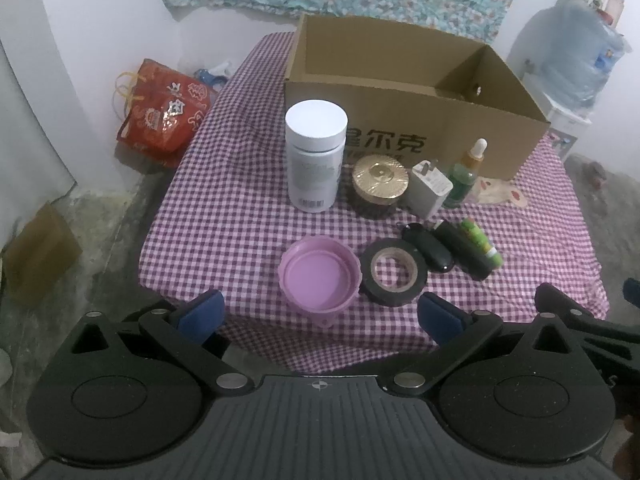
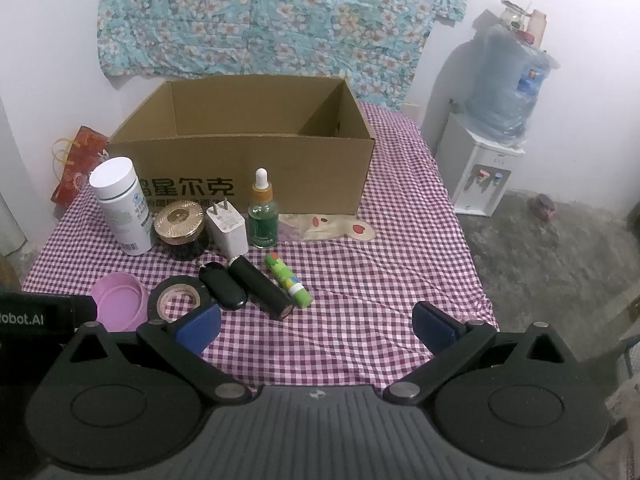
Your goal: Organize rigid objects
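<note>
A big cardboard box (image 2: 248,160) is sitting open at the back of the checked table (image 2: 400,280). In front of it, a white bottle (image 1: 316,156), a pink lid (image 1: 320,276) and a black tape roll (image 1: 394,272) are waiting. The left gripper (image 1: 320,316) and right gripper (image 2: 318,326) are hovering with jaws wide apart, holding nothing.

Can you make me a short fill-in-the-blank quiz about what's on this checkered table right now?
1. The cardboard box stands open, with nothing visible inside, at the ____ of the table.
2. The roll of black tape lies right beside the ____ lid.
3. The dropper bottle stands upright and its glass is ____.
4. Both the left gripper and the right gripper are ____.

Missing words: back; purple; green; open
</note>
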A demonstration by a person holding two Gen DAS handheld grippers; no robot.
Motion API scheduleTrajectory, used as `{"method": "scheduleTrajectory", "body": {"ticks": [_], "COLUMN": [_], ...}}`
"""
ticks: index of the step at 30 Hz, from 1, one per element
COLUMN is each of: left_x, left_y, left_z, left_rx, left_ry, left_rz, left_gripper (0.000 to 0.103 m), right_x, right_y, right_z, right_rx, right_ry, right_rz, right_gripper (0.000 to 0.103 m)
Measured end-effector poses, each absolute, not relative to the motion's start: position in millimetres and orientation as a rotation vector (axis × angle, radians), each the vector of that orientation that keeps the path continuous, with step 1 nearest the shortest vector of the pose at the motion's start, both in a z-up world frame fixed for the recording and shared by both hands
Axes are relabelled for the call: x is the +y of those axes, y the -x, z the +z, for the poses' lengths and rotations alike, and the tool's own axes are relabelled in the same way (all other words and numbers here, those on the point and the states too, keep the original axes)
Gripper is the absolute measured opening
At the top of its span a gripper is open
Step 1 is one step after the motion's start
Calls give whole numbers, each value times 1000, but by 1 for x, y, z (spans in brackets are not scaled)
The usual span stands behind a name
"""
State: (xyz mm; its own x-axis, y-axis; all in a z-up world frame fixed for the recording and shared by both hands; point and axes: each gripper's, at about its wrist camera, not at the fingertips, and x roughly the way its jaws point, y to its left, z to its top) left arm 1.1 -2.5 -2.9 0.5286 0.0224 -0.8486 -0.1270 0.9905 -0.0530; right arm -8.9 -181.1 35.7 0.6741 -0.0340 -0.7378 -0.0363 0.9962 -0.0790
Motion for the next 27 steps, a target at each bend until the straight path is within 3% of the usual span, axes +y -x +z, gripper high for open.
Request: {"method": "scheduleTrajectory", "body": {"ticks": [27], "left_x": [-4], "left_y": [0], "left_z": [-5], "left_rx": [1019], "left_ry": [109], "left_rz": [92], "left_gripper": [103], "right_x": [-181], "right_y": [9], "right_z": [35], "right_rx": [838], "right_ry": [77], "right_rz": [3], "right_gripper": [103]}}
